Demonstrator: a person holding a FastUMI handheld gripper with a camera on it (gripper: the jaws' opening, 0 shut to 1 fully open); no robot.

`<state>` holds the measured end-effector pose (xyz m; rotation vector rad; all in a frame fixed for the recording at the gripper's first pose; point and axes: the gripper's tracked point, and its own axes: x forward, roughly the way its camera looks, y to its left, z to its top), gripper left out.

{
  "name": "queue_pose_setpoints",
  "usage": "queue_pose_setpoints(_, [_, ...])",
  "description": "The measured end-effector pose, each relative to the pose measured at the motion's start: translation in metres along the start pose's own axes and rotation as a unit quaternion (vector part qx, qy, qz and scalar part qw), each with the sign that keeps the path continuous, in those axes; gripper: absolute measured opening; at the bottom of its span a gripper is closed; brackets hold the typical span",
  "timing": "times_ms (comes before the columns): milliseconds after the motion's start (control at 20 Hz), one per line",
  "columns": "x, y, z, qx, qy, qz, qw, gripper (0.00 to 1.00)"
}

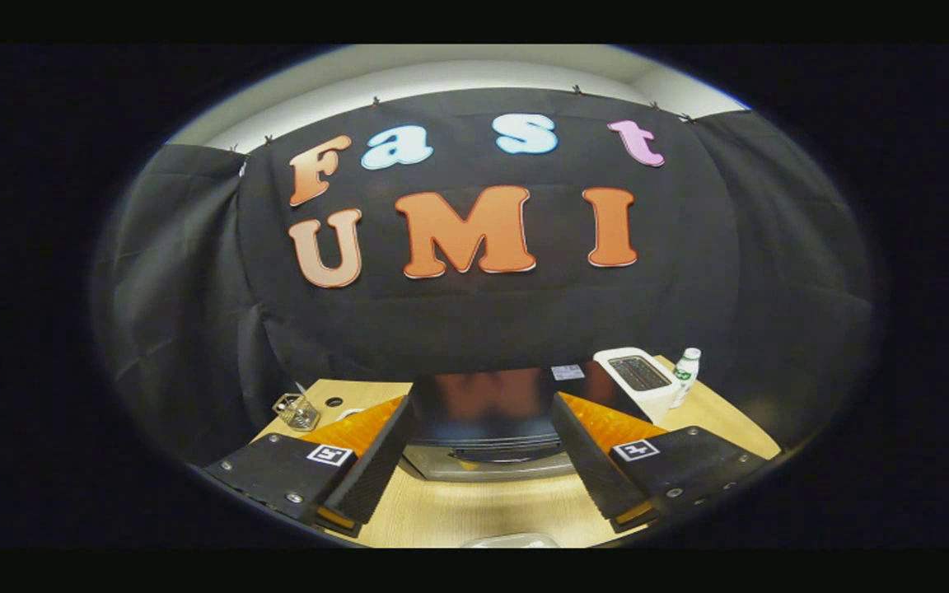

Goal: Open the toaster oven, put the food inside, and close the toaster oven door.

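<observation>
1. Tongs: fingers spread wide apart with nothing between them, held above the wooden table and aimed at the toaster oven. The wide gap lets the oven front show between the fingers, which suits lining up on it.
2. Toaster oven: sits just beyond the fingertips, centred between them, dark glossy top facing up. Its front looks shut, with a pale lower edge and a dark bar that may be the handle, though the angle is too steep to be sure.
3. Food: a pale rim shows at the near table edge, below the fingers; possibly its dish, cannot tell.
4. This layout fits either a door awaiting opening or one closed again with the food inside; the oven's inside is hidden.
5. Around it: white toaster and small bottle behind the oven to the right; a small clear object to the left.
</observation>
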<state>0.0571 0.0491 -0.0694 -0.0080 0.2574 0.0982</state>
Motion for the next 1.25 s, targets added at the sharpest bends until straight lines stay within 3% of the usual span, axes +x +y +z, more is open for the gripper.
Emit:
queue_pose_setpoints(200, [-0.014,0.008,0.017,0.007,-0.022,0.007,1.000,0.99])
queue_pose_setpoints(650, [-0.023,0.020,0.002,0.005,-0.014,0.020,1.000,0.99])
queue_pose_setpoints(1250, [-0.030,0.007,-0.004,0.007,-0.017,0.005,1.000,0.99])
